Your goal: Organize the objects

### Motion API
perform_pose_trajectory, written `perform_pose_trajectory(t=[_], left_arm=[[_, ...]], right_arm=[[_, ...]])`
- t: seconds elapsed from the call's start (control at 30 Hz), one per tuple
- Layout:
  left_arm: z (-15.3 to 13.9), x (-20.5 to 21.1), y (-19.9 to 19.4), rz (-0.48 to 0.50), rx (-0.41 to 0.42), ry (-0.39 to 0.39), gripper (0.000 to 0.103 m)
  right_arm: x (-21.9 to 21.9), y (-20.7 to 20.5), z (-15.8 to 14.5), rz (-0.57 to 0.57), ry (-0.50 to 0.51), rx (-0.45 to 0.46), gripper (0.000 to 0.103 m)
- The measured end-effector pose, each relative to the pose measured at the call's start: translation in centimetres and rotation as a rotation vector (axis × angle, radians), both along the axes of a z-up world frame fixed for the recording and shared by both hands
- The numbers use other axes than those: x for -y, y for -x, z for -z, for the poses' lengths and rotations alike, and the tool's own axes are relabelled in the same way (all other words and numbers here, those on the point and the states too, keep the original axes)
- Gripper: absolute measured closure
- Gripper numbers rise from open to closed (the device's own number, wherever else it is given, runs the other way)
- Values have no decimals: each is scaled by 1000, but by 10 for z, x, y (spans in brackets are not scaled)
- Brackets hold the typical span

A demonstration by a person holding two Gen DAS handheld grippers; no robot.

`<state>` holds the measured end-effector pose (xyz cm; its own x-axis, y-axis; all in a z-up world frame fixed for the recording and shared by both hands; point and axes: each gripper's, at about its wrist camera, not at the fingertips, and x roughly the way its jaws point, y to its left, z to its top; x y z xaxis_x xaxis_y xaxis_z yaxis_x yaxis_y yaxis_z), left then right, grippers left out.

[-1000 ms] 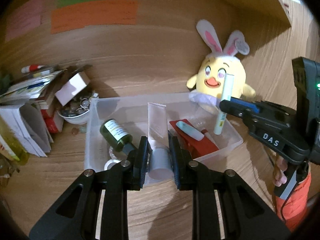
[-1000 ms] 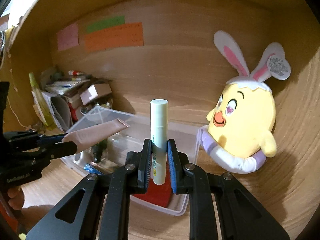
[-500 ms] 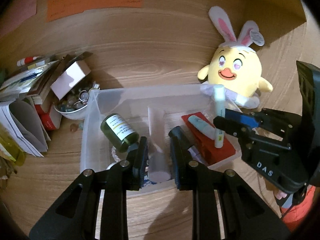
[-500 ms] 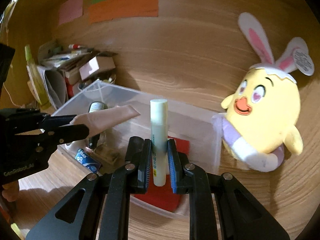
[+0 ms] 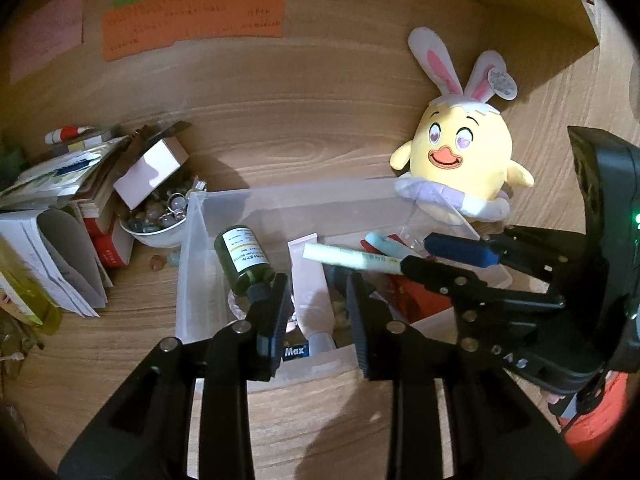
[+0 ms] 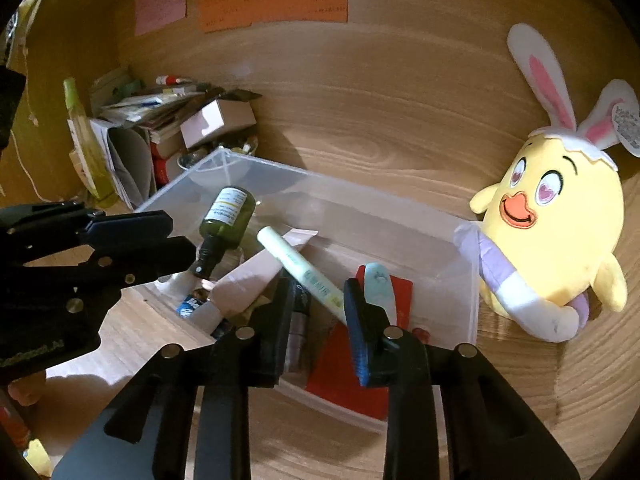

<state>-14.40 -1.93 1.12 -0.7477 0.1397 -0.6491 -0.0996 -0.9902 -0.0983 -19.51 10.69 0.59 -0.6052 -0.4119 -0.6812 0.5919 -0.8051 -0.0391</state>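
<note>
The pale green stick (image 6: 298, 270) tilts loose between the opening jaws of the right hand-held gripper (image 6: 318, 312) over the clear bin (image 5: 280, 202), the pink tube (image 5: 312, 286) lying free between the left hand-held gripper's (image 5: 316, 308) opening jaws, plush chick (image 6: 556, 236) right.

The pale green stick (image 6: 301, 271), upright and clamped a second ago, now tips far-left between the opening jaws of the right gripper (image 6: 318, 312); the left gripper (image 5: 316, 312) jaws are opening too, and the pink tube (image 5: 310, 280) lies loose between them in the clear bin (image 5: 192, 264).
</note>
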Motion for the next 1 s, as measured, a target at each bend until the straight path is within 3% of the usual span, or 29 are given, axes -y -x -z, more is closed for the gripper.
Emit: perform_pose_trajectory(t=[0.33, 0.53, 0.7, 0.87, 1.0], left_arm=[[-14, 1, -28, -29, -49, 28, 69], [-17, 3, -43, -53, -76, 33, 54], [-17, 4, -53, -75, -91, 36, 31], [-15, 3, -62, -86, -89, 40, 20], [-14, 3, -70, -96, -96, 37, 10]], right_arm=[[-24, -22, -18, 11, 77, -9, 63], [-37, -43, -27, 20, 108, -43, 48], [-43, -58, -30, 21, 114, -67, 38], [-48, -72, -30, 25, 121, -88, 26], [-52, -80, -28, 33, 123, -98, 23]])
